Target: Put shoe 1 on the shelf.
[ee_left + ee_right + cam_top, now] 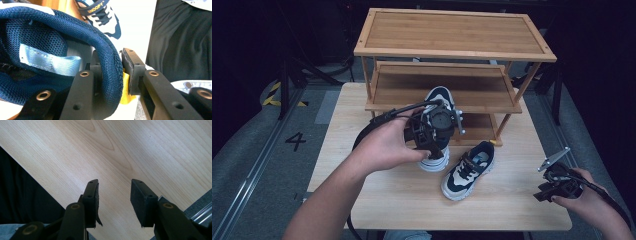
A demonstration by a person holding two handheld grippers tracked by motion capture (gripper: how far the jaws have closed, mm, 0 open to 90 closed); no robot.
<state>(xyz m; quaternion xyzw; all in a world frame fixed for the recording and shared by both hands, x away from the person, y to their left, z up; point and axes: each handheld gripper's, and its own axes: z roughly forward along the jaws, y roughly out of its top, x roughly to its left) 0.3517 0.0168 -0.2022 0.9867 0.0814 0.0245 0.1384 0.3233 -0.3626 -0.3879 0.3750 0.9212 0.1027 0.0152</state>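
Navy mesh, padded and finely woven, curves over the collar of a child's sneaker (75,32) in the left gripper view, where the left gripper (432,131) has its black jaws clamped on the heel rim, one inside the shoe and one outside against a yellow tab (124,87); a pale blue ribbon loop lies inside. From above, that sneaker hangs heel-up just off the light-wood counter (402,200) near its middle, in front of the bamboo slatted shoe rack (452,35) at the far edge. Its mate, a second navy-and-cream sneaker (468,170), rests on the counter just beside it. At the near right corner the right gripper (557,182) hovers over bare woodgrain, jaws apart and empty.
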